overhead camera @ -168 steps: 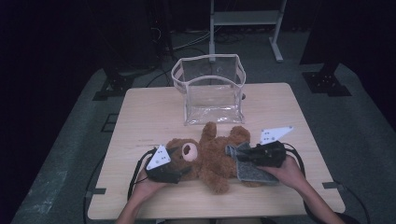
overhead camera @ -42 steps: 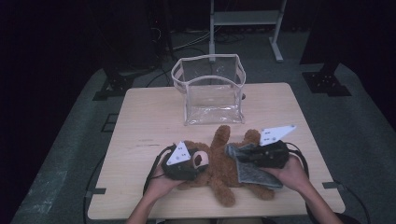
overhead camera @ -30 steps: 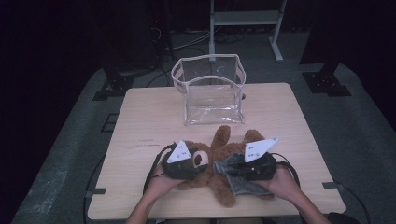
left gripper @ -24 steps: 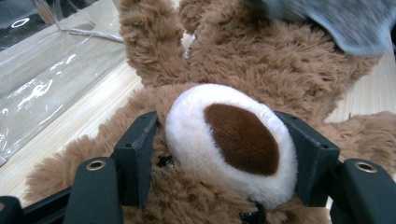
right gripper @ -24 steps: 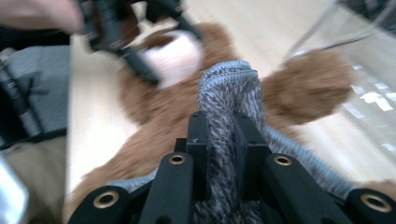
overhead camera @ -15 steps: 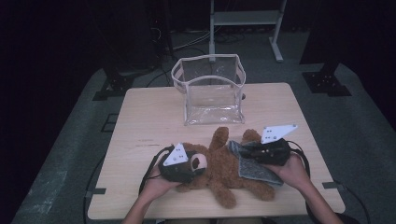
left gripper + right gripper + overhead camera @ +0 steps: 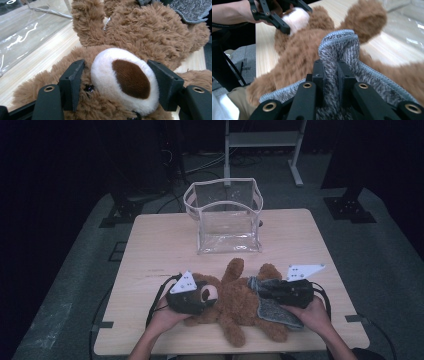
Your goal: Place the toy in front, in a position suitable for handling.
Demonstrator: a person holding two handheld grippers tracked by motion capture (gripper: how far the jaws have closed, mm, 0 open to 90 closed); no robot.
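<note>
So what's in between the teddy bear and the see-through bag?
Just bare wooden table. In the high view, the teddy bear lies apart from the clear bag, with nothing between them.

No legible text, label, brand, number or sign anywhere: none on teddy bear (image 7: 235,302), grey cloth (image 7: 275,310), clear bag (image 7: 225,222) or table (image 7: 160,245).

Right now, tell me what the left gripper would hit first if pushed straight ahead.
The left gripper would likely press into the teddy bear first: its white muzzle already sits between the jaws, with the brown body just beyond.
</note>
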